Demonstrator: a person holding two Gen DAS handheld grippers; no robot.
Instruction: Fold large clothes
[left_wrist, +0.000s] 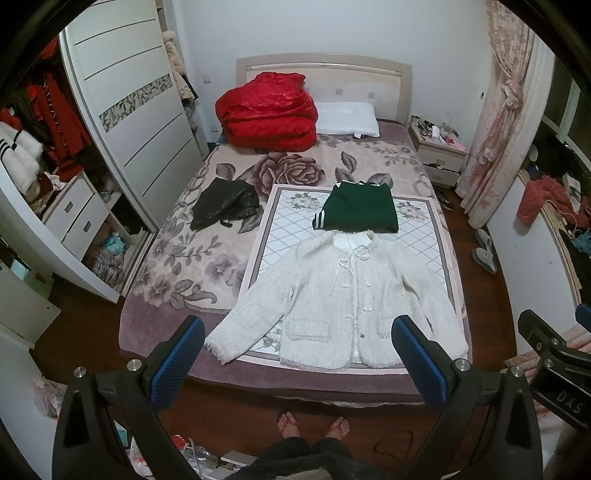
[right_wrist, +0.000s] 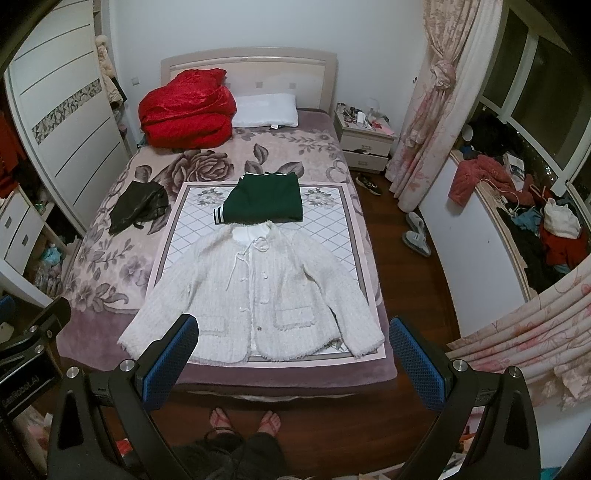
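Observation:
A white fuzzy jacket (left_wrist: 332, 295) (right_wrist: 255, 291) lies spread flat, front up and sleeves out, on a quilted mat (left_wrist: 280, 229) (right_wrist: 332, 229) at the foot of the bed. Just beyond its collar rests a folded green garment (left_wrist: 356, 208) (right_wrist: 262, 203). A crumpled black garment (left_wrist: 225, 203) (right_wrist: 138, 206) lies left of the mat. My left gripper (left_wrist: 297, 328) hovers open above the jacket's hem, holding nothing. My right gripper (right_wrist: 293, 326) is open too, over the jacket's lower right part, with nothing between its blue pads (right_wrist: 417, 362).
A red quilt (left_wrist: 269, 110) and white pillow (left_wrist: 347, 118) sit by the headboard. A wardrobe (left_wrist: 122, 110) stands left, a nightstand (right_wrist: 365, 136) and curtain (right_wrist: 432, 122) right. A cluttered ledge (right_wrist: 517, 206) runs along the window. The person's feet (left_wrist: 314, 424) stand on wood floor.

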